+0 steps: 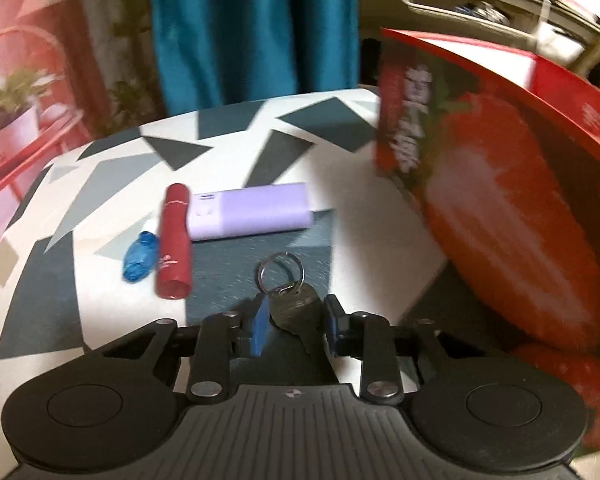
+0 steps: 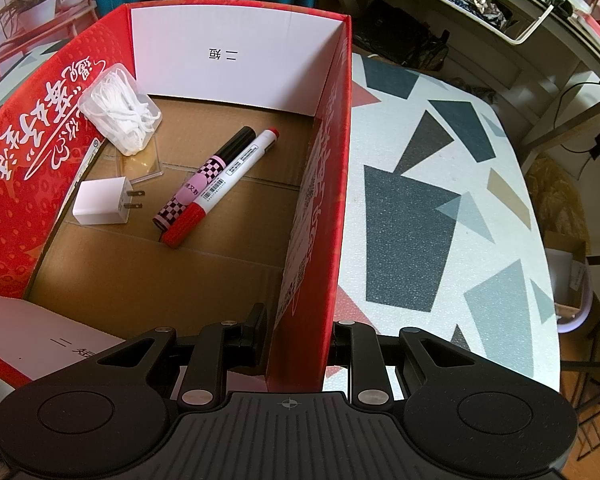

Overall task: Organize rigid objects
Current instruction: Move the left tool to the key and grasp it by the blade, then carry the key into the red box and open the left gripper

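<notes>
Left gripper pinches the key just beside the red box, while the right gripper clamps its wall.

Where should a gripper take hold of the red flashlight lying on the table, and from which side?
Probably across the narrow middle of the red flashlight, coming down from above. It lies flat, its long axis pointing away from the camera, so the fingers would close on its left and right flanks. The blue object and the purple power bank crowd those flanks, leaving little room.
</notes>
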Available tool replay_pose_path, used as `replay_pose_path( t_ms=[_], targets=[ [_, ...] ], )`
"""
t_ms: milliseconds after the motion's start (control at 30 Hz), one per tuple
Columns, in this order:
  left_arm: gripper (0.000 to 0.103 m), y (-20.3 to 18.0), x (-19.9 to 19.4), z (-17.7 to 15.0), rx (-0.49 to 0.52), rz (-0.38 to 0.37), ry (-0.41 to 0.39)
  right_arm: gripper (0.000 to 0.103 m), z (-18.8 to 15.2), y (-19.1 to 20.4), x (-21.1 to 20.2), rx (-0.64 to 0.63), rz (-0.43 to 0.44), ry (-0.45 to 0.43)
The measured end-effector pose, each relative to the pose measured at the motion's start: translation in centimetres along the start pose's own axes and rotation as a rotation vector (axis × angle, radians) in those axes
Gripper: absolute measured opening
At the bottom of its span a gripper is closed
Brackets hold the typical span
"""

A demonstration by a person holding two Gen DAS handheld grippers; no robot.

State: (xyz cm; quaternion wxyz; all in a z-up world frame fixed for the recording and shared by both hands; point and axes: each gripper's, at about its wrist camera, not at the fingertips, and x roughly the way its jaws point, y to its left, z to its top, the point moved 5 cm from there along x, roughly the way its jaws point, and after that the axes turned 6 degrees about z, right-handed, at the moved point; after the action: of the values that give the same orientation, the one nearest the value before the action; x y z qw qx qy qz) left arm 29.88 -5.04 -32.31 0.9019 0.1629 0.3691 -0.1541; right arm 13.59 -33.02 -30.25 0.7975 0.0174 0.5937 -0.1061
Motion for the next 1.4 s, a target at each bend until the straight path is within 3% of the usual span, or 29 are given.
replay_pose_path(
  t_ms=[167,400,600,867,1233,1400],
  targets=[
    [0.032,-0.3,-0.7,-0.9,0.003,-0.023,-0.016,0.022,0.0,0.0,0.0,0.0,-0.001,0.001],
    [0.033,-0.3,-0.8,-1.0,-0.035,0.0,-0.017,0.022,0.0,0.0,0.0,0.001,0.001,0.0],
    [0.03,0.2,-0.9,-1.2,-0.095,-0.059,-0.03,0.022,0.0,0.0,0.0,0.001,0.0,0.0],
    [0.03,-0.1,-2.3,-0.7,-0.074,-0.066,-0.075,0.022,0.0,0.0,0.0,0.001,0.0,0.0],
    [0.03,0.8,-5.3,3.2,-0.047,-0.069,-0.193,0.022,0.1,0.0,0.0,0.0,0.0,0.0],
    [0.03,-0.3,-7.3,6.5,0.023,-0.098,-0.271,0.022,0.0,0.0,0.0,0.001,-0.001,0.001]
  ],
)
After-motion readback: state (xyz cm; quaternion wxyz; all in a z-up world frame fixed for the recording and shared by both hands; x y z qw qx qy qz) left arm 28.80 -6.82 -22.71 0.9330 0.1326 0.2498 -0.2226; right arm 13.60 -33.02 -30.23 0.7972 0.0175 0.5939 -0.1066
